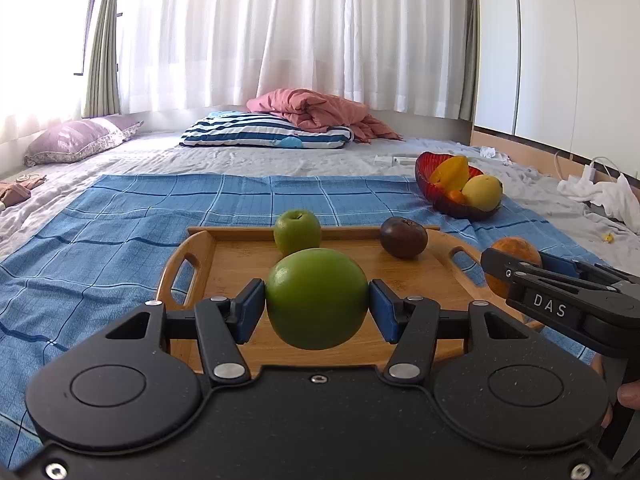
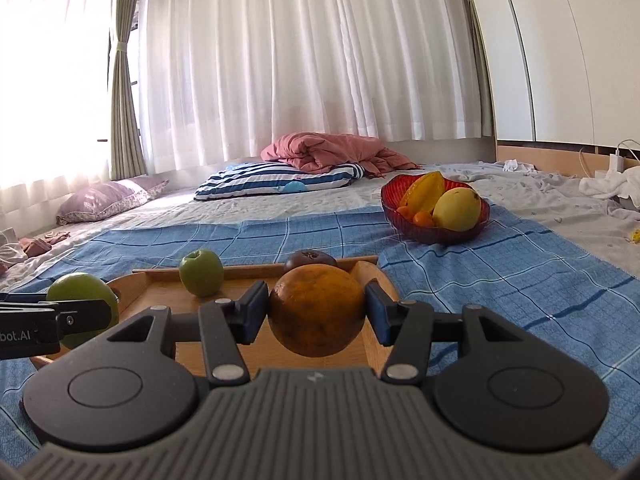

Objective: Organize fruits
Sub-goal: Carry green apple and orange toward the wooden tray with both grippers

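Left wrist view first: my left gripper (image 1: 317,304) is closed partway on a big green apple (image 1: 317,298), both blue pads pressed against its sides, the fruit held clear above the wooden tray (image 1: 224,268). On the tray sit a smaller green apple (image 1: 297,232) and a dark brown fruit (image 1: 404,237). The red bowl (image 1: 448,204) lies ahead and to the right on the blue checked cloth (image 1: 120,216), already carrying yellow and orange fruit. At the right edge I can see my right gripper (image 1: 516,268) with an orange fruit (image 1: 514,250) in it.

Over to the right wrist view: the right gripper (image 2: 317,314) is clamped about a third of the way open on that orange fruit (image 2: 316,314), pads tight on both sides, hanging over the tray's (image 2: 160,292) near end. The bowl (image 2: 434,232) sits ahead and to the right, well apart from the tray (nothing between but open cloth). The left gripper (image 2: 86,316) shows at the far left with its apple (image 2: 82,292).

My read: the bowl is on the right hand's side, so the orange has the shorter run; the apple has to cross over the tray.
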A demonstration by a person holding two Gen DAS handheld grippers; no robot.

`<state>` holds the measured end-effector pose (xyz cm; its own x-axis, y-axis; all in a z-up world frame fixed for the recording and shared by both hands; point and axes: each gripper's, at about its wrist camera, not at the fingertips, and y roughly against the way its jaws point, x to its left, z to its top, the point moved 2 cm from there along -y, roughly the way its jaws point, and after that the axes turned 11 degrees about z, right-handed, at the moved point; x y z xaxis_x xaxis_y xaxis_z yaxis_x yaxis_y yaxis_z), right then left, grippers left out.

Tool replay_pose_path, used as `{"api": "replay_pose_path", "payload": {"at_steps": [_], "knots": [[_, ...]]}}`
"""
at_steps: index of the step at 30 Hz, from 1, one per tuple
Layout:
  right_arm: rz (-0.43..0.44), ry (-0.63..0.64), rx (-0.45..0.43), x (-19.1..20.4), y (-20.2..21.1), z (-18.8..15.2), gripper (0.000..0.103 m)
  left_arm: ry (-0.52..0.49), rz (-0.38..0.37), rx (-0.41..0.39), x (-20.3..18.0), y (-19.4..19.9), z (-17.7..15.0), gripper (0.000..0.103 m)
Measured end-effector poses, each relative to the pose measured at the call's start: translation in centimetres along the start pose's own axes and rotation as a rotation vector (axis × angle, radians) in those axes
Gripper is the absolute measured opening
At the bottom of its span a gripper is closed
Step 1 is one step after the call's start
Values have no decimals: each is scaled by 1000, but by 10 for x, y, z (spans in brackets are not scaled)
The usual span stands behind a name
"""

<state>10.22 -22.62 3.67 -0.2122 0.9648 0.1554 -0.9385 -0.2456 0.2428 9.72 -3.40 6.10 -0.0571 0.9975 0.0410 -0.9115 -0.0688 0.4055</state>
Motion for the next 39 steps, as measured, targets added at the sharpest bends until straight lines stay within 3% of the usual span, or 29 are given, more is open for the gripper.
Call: {"api": "replay_pose_path", "payload": {"at_steps": [18, 28, 39], "knots": [[15, -81, 129, -34, -86, 13, 56, 73, -27, 99, 0, -81, 27, 54], [56, -110, 292, -40, -130, 16, 56, 59, -14, 131, -11, -123, 30, 54], [56, -131, 339, -42, -143, 12, 56, 60, -9, 164, -15, -152, 27, 54]]}}
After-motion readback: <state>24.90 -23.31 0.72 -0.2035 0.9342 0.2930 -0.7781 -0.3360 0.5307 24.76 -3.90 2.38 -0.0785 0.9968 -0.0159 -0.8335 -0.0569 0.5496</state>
